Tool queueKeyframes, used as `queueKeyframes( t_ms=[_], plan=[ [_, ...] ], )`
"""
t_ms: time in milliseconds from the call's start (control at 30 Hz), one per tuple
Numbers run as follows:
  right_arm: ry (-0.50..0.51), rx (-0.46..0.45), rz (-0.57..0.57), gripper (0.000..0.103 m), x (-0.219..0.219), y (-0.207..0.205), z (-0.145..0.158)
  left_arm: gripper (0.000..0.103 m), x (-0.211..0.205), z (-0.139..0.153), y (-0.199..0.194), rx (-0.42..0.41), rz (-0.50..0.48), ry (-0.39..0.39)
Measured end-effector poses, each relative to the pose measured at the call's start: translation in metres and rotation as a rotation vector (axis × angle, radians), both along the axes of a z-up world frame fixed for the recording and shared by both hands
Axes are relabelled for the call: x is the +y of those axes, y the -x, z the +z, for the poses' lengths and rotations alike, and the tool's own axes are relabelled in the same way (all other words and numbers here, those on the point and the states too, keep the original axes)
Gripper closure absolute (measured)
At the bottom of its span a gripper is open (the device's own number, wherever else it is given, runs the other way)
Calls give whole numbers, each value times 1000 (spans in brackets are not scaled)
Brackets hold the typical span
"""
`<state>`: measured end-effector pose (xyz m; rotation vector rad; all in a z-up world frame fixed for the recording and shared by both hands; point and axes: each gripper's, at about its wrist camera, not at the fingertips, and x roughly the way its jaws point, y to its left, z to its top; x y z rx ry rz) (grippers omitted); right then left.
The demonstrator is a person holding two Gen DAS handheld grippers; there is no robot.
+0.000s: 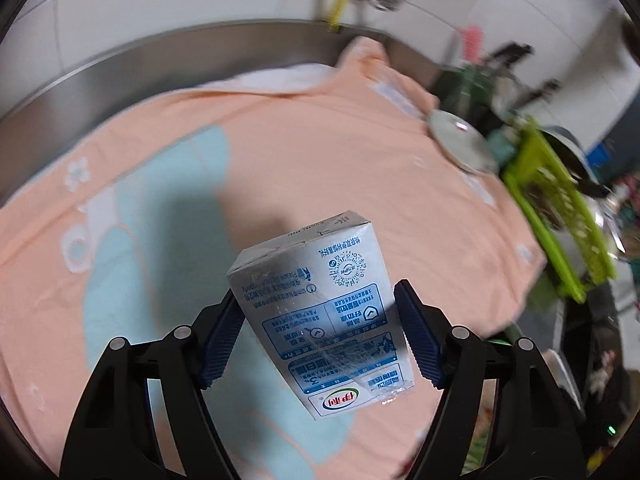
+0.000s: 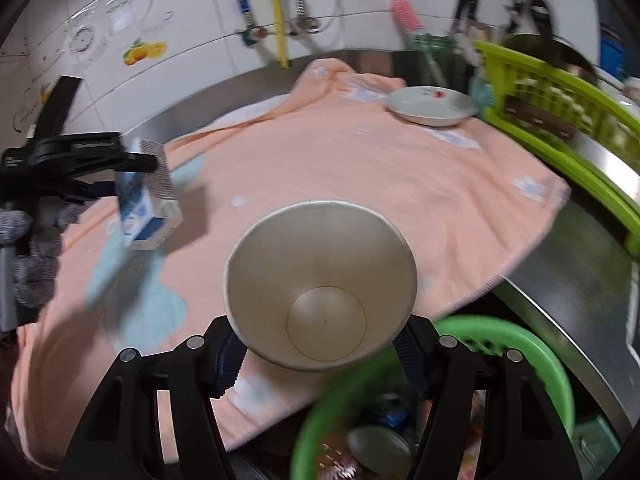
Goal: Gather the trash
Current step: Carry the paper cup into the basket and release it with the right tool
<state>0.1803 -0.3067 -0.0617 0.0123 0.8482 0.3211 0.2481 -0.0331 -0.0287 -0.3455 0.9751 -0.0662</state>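
Tongs grip milk carton (image 1: 320, 316), apparently paper cup (image 2: 320, 284).

milk carton (image 1: 320, 312): printed upside down, red-green 伊利 logo in an oval near its lower end, "3%" in a blue panel above it, QR code higher up. Remaining small print illegible.

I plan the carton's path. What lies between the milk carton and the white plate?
In the right wrist view, only bare pink towel lies between milk carton and white plate.
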Motion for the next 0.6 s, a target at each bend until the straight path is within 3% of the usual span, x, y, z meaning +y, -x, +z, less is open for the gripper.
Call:
queueKeyframes(
  t_ms=[333,600],
  plan=[
    [78,117,-198,41,-87,49,-33,30,-86,1,46,-12,-235,47],
    [112,191,-279,40,-112,46,-71,30,-146,-10,68,15,-370,28]
  ],
)
